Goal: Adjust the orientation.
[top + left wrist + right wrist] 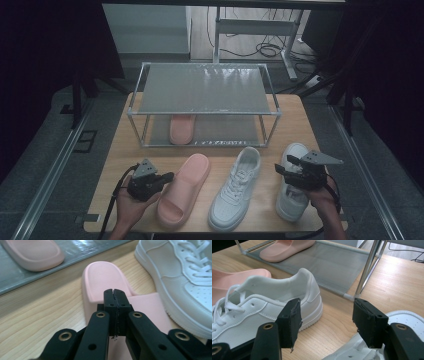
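Inspecting the table [300,125] from the high view: the left gripper [167,176] lies just beside the pink slipper [182,190], its tip at the slipper's edge; whether it touches cannot be told from there. In the left gripper view the jaws are clenched together with nothing between them, and the slipper's heel end [105,280] lies directly ahead of and beneath the tips. Beyond that heel runs the lower shelf of the shoe rack [82,250], where a second pink slipper [32,253] rests.

The right gripper [281,170] hovers over the outer white sneaker [292,192], which lies right below it. In the right gripper view its jaws stand wide apart, released, with bare tabletop between the pads and part of that sneaker [407,320] under the right-hand jaw. The middle white sneaker [274,305] lies just ahead of the left-hand jaw, heel toward the rack; it sits between the two grippers, close beside the pink slipper. A rack leg [367,270] stands farther ahead of the open jaws.
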Tool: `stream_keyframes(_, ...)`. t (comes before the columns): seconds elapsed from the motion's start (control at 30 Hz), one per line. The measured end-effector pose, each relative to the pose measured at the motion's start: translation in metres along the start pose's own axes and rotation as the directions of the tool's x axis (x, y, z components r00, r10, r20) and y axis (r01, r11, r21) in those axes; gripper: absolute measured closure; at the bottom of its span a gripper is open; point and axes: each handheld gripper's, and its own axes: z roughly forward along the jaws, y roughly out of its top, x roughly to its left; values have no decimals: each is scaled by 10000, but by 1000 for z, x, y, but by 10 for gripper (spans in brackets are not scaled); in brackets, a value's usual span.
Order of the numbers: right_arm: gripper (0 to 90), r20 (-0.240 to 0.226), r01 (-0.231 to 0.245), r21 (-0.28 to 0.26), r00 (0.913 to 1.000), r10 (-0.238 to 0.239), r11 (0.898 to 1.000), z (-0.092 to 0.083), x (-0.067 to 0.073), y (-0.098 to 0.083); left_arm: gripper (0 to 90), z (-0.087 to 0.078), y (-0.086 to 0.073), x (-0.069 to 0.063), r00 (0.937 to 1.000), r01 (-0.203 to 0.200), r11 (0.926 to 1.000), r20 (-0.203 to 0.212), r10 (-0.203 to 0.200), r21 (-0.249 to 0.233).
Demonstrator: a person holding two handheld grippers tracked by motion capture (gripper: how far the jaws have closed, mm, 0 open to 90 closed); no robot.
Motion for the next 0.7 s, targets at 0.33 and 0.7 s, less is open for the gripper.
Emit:
stream_keyframes(0.33,403,36,10,-64,10000,-10,10000,-4,-1,1,900,1,6,-17,9989,-184,9998,433,182,34)
stream_keyframes(0.7,403,18,34,-4,10000,-34,10000,-2,0,1,900,16,5,-66,9835,-1123,9898,1522,982,871)
